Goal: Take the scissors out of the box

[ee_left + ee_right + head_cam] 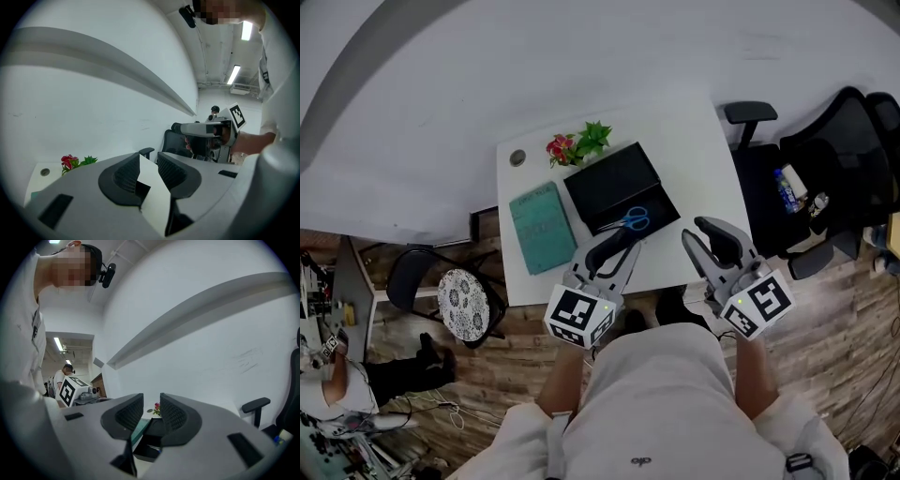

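The scissors (630, 221), with blue handles, lie in the near right corner of an open black box (619, 183) on the small white table (694, 141). My left gripper (614, 246) hovers over the table's front edge, just short of the box, open by a narrow gap with nothing between the jaws. My right gripper (705, 236) hangs off the front right of the table, also narrowly open and empty. In the right gripper view the box (150, 446) shows low between the jaws of that gripper (151, 401). The left gripper view looks over the left gripper's (149, 159) jaws at the wall.
A teal lid or book (542, 227) lies left of the box. A small flower plant (579, 143) stands behind it. A black office chair (825, 178) is at the right, a patterned round stool (471, 305) at the lower left.
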A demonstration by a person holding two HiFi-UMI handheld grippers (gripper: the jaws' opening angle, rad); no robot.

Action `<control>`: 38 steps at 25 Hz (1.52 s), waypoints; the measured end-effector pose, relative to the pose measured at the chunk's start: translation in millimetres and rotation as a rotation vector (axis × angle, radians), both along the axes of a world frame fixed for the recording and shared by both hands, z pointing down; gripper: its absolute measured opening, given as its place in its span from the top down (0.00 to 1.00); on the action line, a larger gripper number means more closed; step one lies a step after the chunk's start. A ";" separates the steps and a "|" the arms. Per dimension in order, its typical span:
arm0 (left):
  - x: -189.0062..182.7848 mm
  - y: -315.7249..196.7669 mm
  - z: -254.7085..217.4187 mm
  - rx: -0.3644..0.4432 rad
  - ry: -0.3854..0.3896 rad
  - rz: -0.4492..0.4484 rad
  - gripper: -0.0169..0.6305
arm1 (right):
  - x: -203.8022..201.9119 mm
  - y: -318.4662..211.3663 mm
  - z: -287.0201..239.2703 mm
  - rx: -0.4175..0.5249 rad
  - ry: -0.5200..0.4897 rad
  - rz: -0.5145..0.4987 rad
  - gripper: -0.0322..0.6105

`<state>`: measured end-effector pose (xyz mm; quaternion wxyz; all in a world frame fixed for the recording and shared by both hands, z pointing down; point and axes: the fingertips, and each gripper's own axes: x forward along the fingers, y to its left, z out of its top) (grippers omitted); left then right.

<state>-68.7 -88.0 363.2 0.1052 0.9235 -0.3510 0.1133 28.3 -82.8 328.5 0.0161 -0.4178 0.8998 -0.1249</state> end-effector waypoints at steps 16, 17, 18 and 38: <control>34.9 -27.8 45.4 -0.096 -0.133 -0.069 0.80 | 32.4 -38.9 25.7 -0.048 -0.024 -0.111 0.77; 34.8 -28.8 49.0 -0.100 -0.143 -0.068 0.80 | 31.6 -39.8 29.2 -0.058 -0.027 -0.114 0.77; 34.4 -29.8 53.0 -0.106 -0.154 -0.067 0.80 | 30.2 -40.5 32.5 -0.068 -0.027 -0.119 0.77; 21.5 -63.5 158.9 -0.202 -0.414 0.096 0.80 | 3.1 -63.1 60.8 -0.171 0.010 -0.123 0.77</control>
